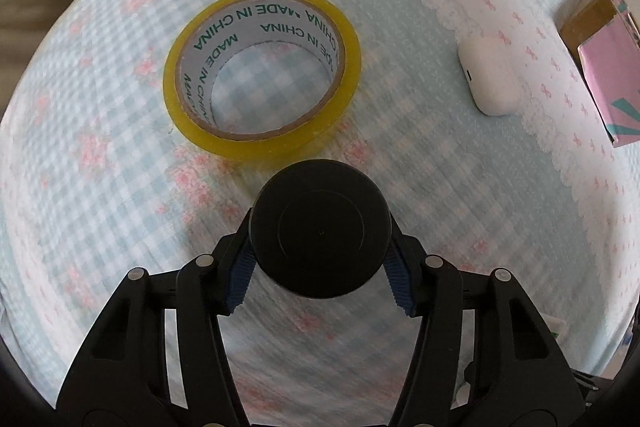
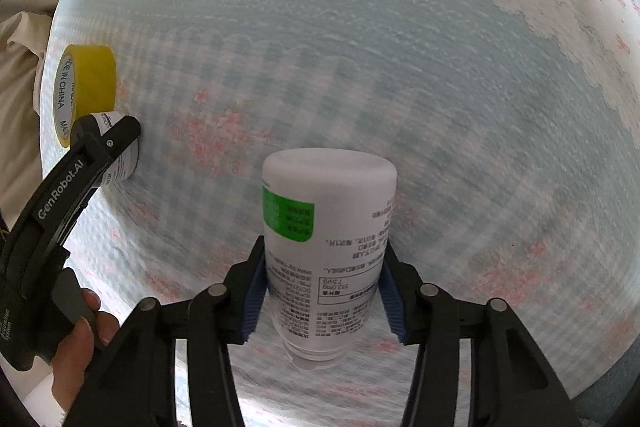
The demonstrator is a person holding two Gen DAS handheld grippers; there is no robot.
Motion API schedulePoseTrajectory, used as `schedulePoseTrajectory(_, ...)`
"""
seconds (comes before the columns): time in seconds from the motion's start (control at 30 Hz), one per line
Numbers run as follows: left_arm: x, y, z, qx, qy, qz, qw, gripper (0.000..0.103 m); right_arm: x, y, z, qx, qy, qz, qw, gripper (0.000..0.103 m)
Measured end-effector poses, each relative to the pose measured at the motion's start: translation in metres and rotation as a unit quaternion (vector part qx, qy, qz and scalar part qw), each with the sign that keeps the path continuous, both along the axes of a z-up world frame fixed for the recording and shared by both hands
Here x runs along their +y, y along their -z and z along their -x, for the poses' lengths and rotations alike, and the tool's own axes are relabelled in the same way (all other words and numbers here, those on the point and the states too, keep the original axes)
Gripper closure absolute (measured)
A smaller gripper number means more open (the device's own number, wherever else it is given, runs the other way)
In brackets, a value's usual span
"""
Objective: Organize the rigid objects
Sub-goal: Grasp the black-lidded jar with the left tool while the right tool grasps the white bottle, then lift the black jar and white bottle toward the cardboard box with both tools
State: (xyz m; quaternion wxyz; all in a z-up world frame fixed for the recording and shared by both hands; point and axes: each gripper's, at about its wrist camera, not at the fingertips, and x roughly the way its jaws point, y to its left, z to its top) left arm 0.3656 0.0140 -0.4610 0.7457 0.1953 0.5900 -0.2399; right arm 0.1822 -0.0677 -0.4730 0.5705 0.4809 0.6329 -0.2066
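1. The left gripper [image 1: 320, 277] clamps a black-capped jar [image 1: 320, 227] just beside the yellow tape roll [image 1: 262, 73].
2. The right gripper [image 2: 322, 301] clamps an inverted white bottle [image 2: 328, 251] above the checked cloth [image 2: 400, 107].
3. Either smooth container could slip; the jar may bump the tape.

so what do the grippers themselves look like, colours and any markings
Both the left gripper and right gripper are matte black linkage frames with silver pivot pins and ribbed blue finger pads. Seen from the right wrist view, the left one carries white "GenRobot.AI" lettering, and a bare hand grips its handle. No cables show.
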Motion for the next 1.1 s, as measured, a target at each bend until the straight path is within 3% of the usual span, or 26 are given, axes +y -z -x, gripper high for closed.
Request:
schedulePoseTrajectory(0.3, 0.014, -0.036, 0.011, -0.013, -0.013, 0.006, 0.9998, 0.05, -0.025, -0.013, 0.024, -0.028, 0.003, -0.013, 1.0, 0.057)
schedulePoseTrajectory(0.5, 0.024, -0.072, 0.034, -0.027, -0.039, 0.018, 0.9987, 0.05, -0.044, -0.044, 0.038, -0.066, -0.004, -0.012, 0.998, 0.057)
schedulePoseTrajectory(0.83, 0.019, -0.159, 0.094, -0.054, -0.068, 0.051, 0.9949, 0.05, -0.1, -0.131, 0.078, -0.151, -0.024, -0.004, 0.988, 0.057)
schedulePoseTrajectory(1.1, -0.036, -0.219, 0.136, -0.073, -0.075, 0.077, 0.9915, 0.05, -0.18, -0.215, 0.092, -0.211, -0.059, 0.026, 0.975, 0.057)
